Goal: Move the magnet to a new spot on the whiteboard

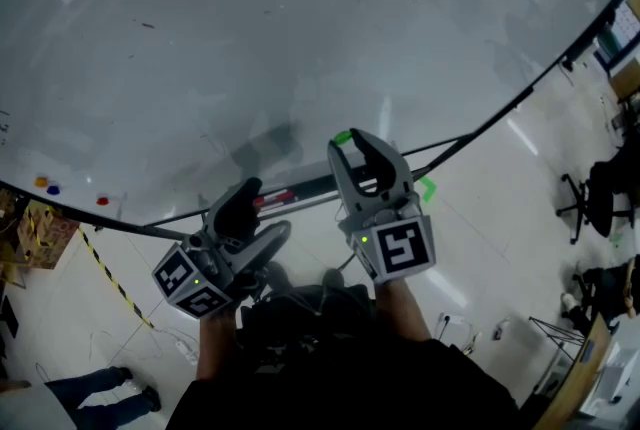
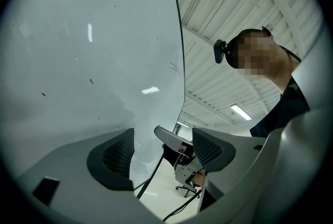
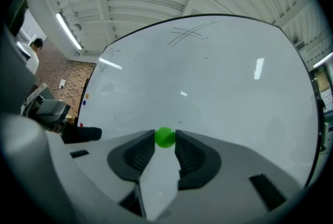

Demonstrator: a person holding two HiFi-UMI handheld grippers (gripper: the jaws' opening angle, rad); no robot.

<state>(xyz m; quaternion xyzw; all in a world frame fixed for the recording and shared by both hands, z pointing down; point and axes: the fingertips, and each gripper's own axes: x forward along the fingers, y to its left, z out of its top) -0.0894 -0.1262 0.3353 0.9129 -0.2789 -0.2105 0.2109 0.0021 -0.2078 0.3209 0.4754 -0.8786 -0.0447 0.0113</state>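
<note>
Where the right tongs (image 3: 165, 140) narrow to their tips, they are clenched on a small green magnet (image 3: 165, 137), one pad pressed on each side. Left tongs (image 2: 162, 151) released: jaws wide apart, nothing between them, just the whiteboard (image 1: 300, 38) edge and the other tongs seen through the gap. From the head view both tongs are side by side, the left lower, both aimed at the lower part of the whiteboard. Magnet sits at the right tongs' tip, in front of the board near its bottom edge; can't tell if it touches. Further off, at the board's far left, three small dots: orange (image 1: 41, 182), blue (image 1: 53, 188), red (image 1: 102, 201).
</note>
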